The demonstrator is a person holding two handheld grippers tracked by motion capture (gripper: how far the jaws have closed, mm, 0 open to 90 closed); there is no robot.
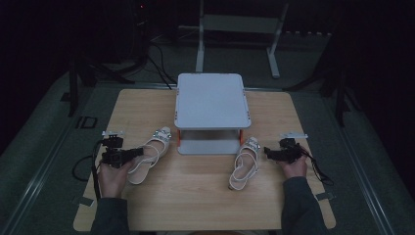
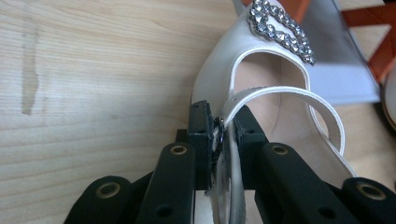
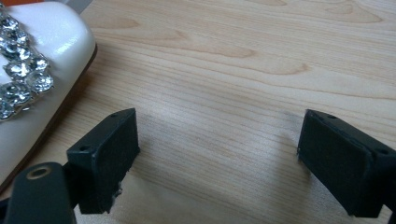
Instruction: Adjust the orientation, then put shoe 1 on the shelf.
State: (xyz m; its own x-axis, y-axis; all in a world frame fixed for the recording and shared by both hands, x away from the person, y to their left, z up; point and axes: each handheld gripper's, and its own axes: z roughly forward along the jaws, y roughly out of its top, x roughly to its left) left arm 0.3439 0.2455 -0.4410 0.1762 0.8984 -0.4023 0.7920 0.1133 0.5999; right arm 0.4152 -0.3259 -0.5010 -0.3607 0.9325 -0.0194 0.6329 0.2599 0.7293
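The left sandal's (image 2: 243, 70) strap (image 2: 280, 93) is being pinched by the left gripper (image 2: 223, 126), held level; the right gripper (image 3: 217, 140) is being rested wide open beside the right sandal (image 3: 32, 84).

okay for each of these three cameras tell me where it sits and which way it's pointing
High view: above the person's side of the table, looking forward and down; both forearms and claws show.
Left gripper view: rides the left claw, looking along its jaws, shut on the left sandal's strap.
Right gripper view: rides the right claw, jaws open over bare wood, right sandal beside.
Shared: high and left gripper views both show the left sandal and grey shelf.
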